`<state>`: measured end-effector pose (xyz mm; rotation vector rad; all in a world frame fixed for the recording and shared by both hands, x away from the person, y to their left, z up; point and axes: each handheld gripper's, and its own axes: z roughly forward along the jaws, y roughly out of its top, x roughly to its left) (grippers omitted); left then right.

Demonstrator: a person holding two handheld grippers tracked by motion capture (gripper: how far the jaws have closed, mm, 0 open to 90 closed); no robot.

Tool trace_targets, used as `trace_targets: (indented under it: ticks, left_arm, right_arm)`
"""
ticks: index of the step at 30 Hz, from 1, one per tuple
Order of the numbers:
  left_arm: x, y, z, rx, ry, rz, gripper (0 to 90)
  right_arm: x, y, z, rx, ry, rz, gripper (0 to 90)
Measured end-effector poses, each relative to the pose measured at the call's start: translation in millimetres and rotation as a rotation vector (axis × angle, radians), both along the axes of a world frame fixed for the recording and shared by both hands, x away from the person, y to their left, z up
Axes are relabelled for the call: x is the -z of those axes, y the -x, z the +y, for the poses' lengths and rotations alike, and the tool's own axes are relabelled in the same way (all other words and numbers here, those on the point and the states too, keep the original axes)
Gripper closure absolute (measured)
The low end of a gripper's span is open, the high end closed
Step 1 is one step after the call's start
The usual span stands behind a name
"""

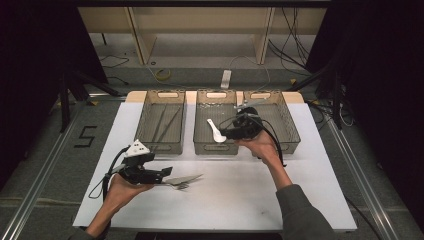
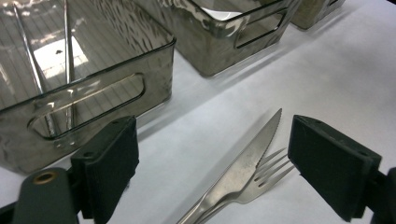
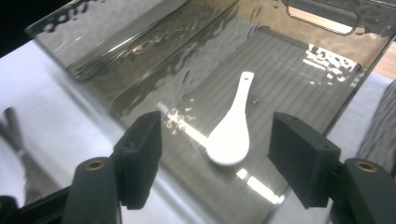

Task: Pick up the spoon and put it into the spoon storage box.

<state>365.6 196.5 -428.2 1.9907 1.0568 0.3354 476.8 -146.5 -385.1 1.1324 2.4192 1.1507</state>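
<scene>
A steel knife point(image 1: 185, 178) point(image 2: 252, 151) and a fork point(image 1: 181, 186) point(image 2: 268, 175) lie side by side on the white tabletop point(image 1: 240, 195). My left gripper point(image 1: 167, 172) point(image 2: 215, 154) stands open just over them, its jaws on either side of the tips and touching neither. A white ceramic spoon point(image 1: 215, 131) point(image 3: 232, 135) rests on the floor of the middle smoked-plastic bin point(image 1: 202, 145) point(image 3: 116, 28). Held over that bin's front right part, my right gripper point(image 1: 223, 134) point(image 3: 219, 154) is open and empty, with the spoon below and beyond its jaws.
Three bins stand in a row at the table's far side. The left bin point(image 1: 160, 146) point(image 2: 93, 79) holds thin metal chopsticks point(image 1: 162, 122) point(image 2: 67, 56). The right bin point(image 1: 292, 130) sits behind my right hand. Shelving and cables lie beyond the table.
</scene>
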Motion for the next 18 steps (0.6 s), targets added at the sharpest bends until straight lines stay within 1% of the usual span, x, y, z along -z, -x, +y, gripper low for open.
trace_targets:
  ticks: [3,7,11,13,14,16,18]
  left_arm:
    - [0.6,-1.5,0.6,-0.007,-0.021,0.014,15.8]
    - [0.4,-2.8,1.5,-0.01,-0.038,0.031,15.8]
    - [0.3,-4.2,3.3,-0.011,-0.051,0.048,15.8]
    - [0.0,-5.0,4.2,-0.012,-0.052,0.058,15.8]
    - [-0.3,-5.2,4.5,-0.011,-0.056,0.063,15.8]
    - [-0.6,-5.6,4.7,-0.008,-0.069,0.075,15.8]
    - [-0.7,-5.9,4.5,-0.007,-0.086,0.087,15.8]
  right_arm:
    - [-0.3,14.3,-6.3,-0.012,-0.013,-0.014,32.5]
    - [2.4,33.3,-13.1,-0.028,-0.024,-0.036,30.4]
    - [8.0,53.0,-19.5,-0.047,-0.06,-0.047,30.2]
    - [12.0,62.3,-22.3,-0.041,-0.07,-0.07,30.2]
    - [13.8,66.2,-23.8,-0.04,-0.081,-0.073,30.1]
    - [17.0,72.5,-27.0,-0.04,-0.101,-0.08,30.0]
    - [18.5,77.7,-29.8,-0.033,-0.108,-0.091,29.5]
